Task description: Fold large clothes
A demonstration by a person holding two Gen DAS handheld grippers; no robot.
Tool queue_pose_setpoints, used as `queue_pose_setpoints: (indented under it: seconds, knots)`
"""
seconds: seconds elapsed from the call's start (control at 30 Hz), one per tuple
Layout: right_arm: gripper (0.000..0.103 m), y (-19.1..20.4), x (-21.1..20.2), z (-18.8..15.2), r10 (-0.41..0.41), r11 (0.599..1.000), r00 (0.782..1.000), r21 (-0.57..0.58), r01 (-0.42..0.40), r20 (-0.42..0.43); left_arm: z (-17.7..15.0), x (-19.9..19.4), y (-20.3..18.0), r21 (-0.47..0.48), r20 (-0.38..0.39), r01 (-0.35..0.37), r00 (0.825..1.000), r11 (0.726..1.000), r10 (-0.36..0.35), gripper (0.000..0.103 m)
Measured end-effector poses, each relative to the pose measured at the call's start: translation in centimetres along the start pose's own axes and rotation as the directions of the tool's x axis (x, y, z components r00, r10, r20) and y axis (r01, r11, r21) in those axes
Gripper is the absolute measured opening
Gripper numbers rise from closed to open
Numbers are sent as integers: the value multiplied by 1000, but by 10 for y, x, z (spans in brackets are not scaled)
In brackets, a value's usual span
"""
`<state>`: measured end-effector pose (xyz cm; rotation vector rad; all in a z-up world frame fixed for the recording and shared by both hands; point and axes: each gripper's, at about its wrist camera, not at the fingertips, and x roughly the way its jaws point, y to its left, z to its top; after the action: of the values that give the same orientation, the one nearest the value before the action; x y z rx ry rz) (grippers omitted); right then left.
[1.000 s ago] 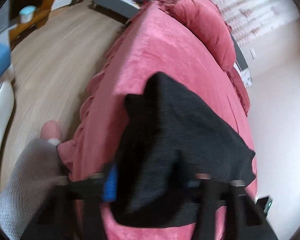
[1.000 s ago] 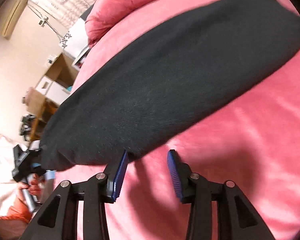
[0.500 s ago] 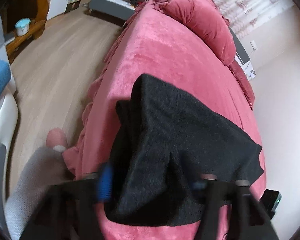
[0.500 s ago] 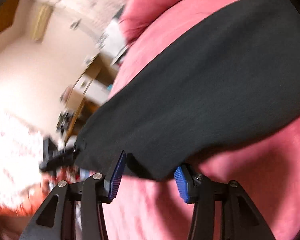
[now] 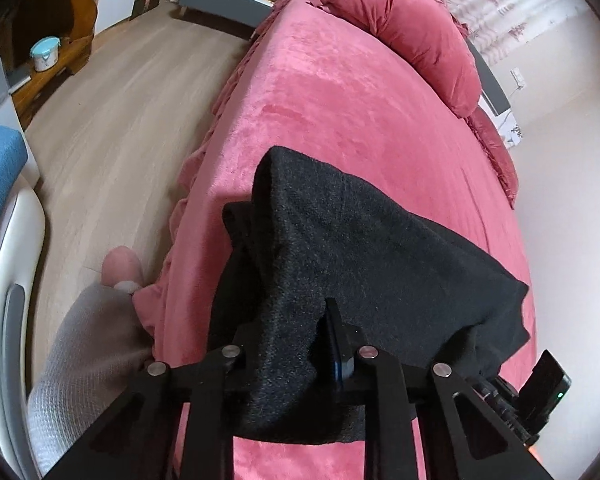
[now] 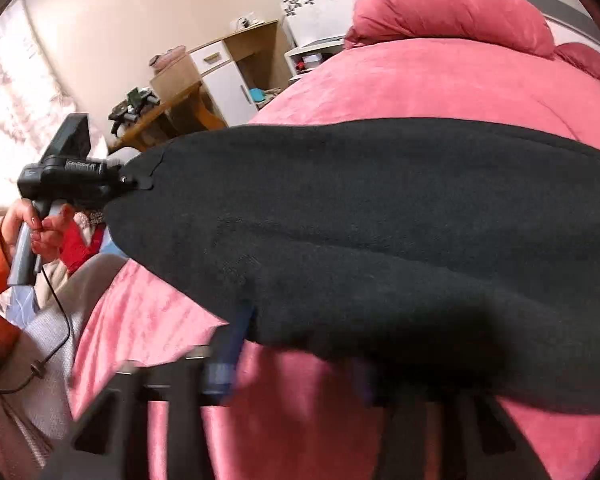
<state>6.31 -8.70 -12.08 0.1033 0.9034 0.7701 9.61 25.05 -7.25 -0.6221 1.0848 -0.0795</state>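
We have a black garment [image 5: 372, 264] lying across the near end of a pink bed [image 5: 340, 120], with a pillow [image 5: 416, 28] at the far end. It looks like a thick knit: soft, limp, fairly heavy for cloth, and not slippery, so we judge it will sag wherever it is not held and drag on the plush cover rather than slide.

Our left gripper [image 5: 296, 356] is clamped on a bunched fold at the garment's near left edge; cloth fills the gap between its fingers and drapes over them. From the right wrist view, the left gripper [image 6: 76, 184] pinches the left corner and lifts it off the bed.

Our right gripper [image 6: 296, 356] sits at the near edge of the garment [image 6: 380, 232], blurred, with one blue pad [image 6: 232, 344] at the hem and the other side hidden under cloth; we cannot tell whether it has closed.

We would hold at corners or seams, taking several layers, and lift both ends level so the middle does not slump.
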Motion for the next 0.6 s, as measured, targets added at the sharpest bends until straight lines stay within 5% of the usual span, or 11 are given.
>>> queue_pose_setpoints:
  seconds: [0.2,0.33,0.4,0.5,0.6]
  knots:
    - [4,37,-76,-20,68,987,998,-148,-65,17,-3,-25,-1,11,15,72,997,997,-72,20]
    - [0,31,-56,-41,68,994,997,-86,-71,-40,-19,6,13,58,-37,-32,999,998,34,21]
    - [3,13,-35,-58,-49,998,994,-34,45,-98,-24,12,20,51,-8,-33,999,998,34,30]
    - [15,6,-35,-60,33,995,997,99,-27,-64,-26,-3,25,30,61,-60,996,998,58,61]
    - [22,11,-63,-54,27,994,999,102,-30,31,-24,-26,26,63,124,-95,989,993,87,62]
